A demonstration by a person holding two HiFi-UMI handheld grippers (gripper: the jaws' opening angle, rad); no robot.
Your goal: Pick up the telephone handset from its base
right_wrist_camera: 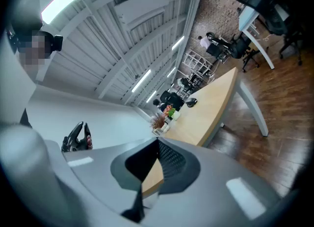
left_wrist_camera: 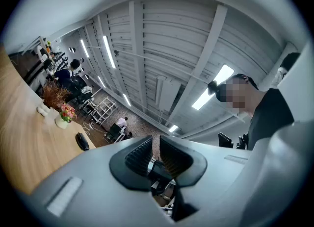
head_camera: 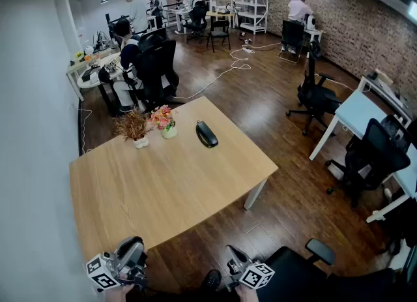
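- Left gripper (left_wrist_camera: 156, 140): jaws slightly apart, with a narrow gap between the ribbed pads. Nothing is gripped, and only the distant room shows through the gap. It is held tilted upward, so its view takes in mostly ceiling.
- Right gripper (right_wrist_camera: 158, 141): jaws clenched, with the pads meeting at their tips and nothing between them. It is held level beside the table's near edge.
- Both grippers sit at the bottom of the head view, off the wooden table (head_camera: 176, 183) and touching nothing on it.
- Telephone (head_camera: 206, 134): black, with the handset lying on its base. It rests near the far edge of the table, well apart from both grippers, and bare tabletop lies between it and them.
- Flower pot (head_camera: 164, 122): pink and orange blooms, just left of the telephone and not touching it.
- Dried brown plant (head_camera: 132, 126): stands left of the flower pot.
- Black office chair (head_camera: 293, 273): beside the right gripper, on the wooden floor.
- Background: more desks, chairs and seated people beyond the table, against a brick wall.
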